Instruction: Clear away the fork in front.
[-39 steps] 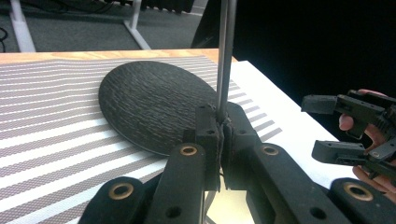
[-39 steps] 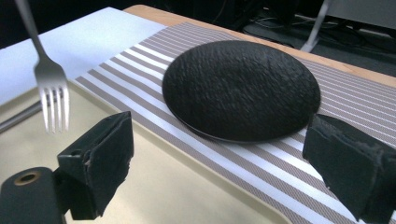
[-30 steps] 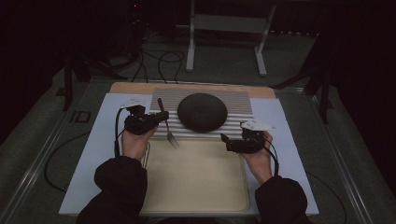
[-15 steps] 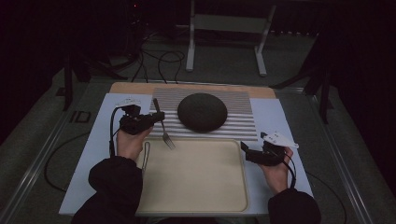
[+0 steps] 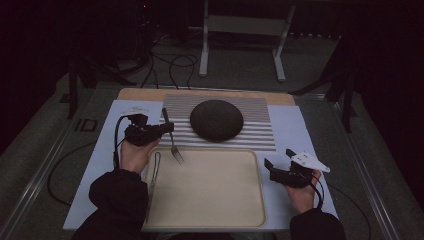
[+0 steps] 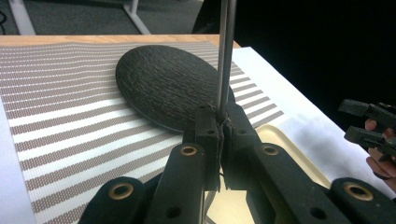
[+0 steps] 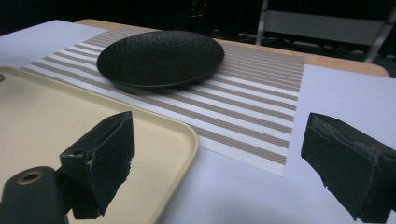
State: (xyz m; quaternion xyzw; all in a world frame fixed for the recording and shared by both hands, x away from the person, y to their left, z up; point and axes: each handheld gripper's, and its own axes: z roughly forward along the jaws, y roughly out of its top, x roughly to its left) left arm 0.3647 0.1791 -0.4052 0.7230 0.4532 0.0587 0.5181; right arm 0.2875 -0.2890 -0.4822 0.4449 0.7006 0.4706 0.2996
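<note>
While the left gripper stays at the tray's far left corner, fingers clenched on one fork with prongs over the tray, the right gripper has moved right, off the tray, fingers released. One knife, one black plate, one striped mat sit on the worktop.
</note>
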